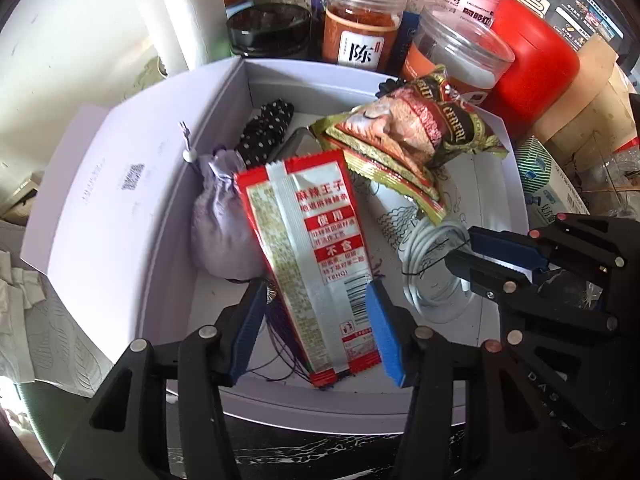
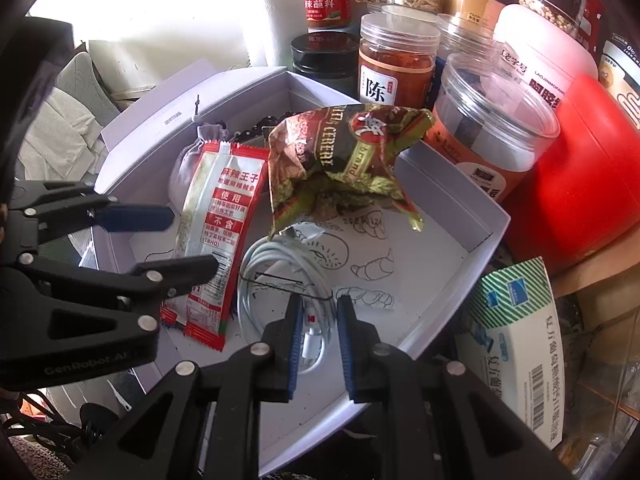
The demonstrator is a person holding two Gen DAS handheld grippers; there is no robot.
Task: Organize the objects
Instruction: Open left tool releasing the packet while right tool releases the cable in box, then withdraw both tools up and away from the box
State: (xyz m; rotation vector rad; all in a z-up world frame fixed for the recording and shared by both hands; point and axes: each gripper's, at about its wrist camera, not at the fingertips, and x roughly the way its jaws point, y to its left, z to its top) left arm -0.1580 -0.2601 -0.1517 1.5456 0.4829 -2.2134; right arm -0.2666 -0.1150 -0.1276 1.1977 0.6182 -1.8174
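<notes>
A white open box [image 1: 160, 216] holds the loose items. A red-and-silver snack packet [image 1: 316, 248] leans on a lavender drawstring pouch [image 1: 222, 232]. My left gripper [image 1: 316, 286] straddles the packet's lower end, open, with a gap showing beside its left pad [image 1: 248, 328]. A crumpled gold-and-red cereal packet [image 1: 404, 136] lies at the back, beside a black polka-dot item [image 1: 264, 132]. On the box floor sits a coiled white cable [image 2: 256, 280]. My right gripper [image 2: 320, 300] is shut on the cable's strands near its plug, and it shows at the right of the left wrist view [image 1: 460, 248].
Clear-lidded spice jars [image 2: 394, 64], a black-lidded jar [image 1: 268, 30] and a paper towel roll [image 1: 188, 16] crowd the box's far side. A red container [image 2: 580, 184] and a green-striped medicine box [image 2: 516, 332] stand to the right. Crumpled cloth [image 2: 60, 132] lies left of the box.
</notes>
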